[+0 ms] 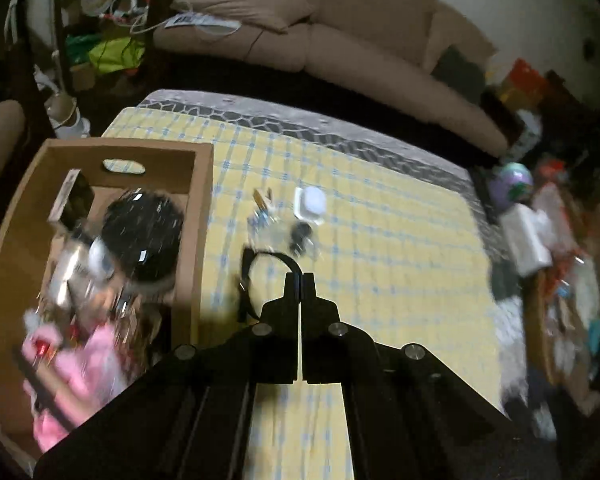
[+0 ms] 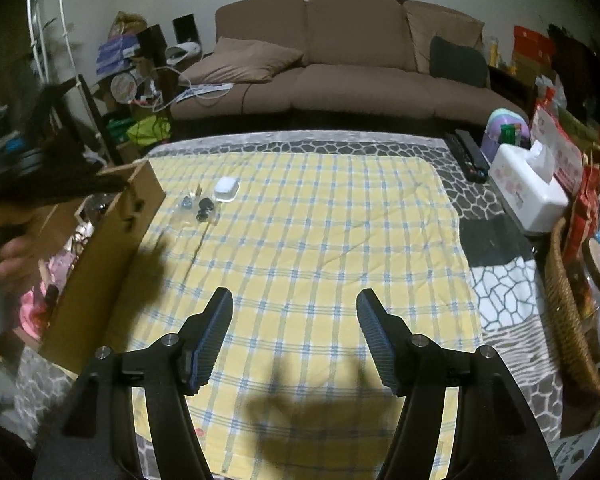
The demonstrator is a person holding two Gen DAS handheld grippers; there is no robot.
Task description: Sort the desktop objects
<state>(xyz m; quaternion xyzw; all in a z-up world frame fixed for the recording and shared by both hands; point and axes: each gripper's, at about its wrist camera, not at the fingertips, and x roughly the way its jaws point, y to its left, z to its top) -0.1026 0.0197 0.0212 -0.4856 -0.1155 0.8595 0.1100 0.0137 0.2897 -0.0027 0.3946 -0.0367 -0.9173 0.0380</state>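
Observation:
My left gripper [image 1: 300, 280] is shut on a thin black headband [image 1: 256, 276] that curves off to the left of its tips, held above the yellow checked cloth [image 1: 380, 264] just right of the cardboard box [image 1: 202, 216]. The box holds a black round thing [image 1: 144, 236], pink items [image 1: 84, 364] and other blurred objects. On the cloth beyond lie a white case [image 1: 310, 204], a small black item [image 1: 300, 234] and some small bits [image 1: 262, 210]. My right gripper [image 2: 294, 300] is open and empty, low over the near cloth. The left gripper [image 2: 52, 176] also shows at the left edge of the right wrist view.
A brown sofa [image 2: 340, 68] stands behind the table. A white tissue box [image 2: 528, 184], remote controls [image 2: 468, 152] and a wicker basket [image 2: 568, 312] with jars sit on the right. Clutter fills the left corner [image 2: 140, 80].

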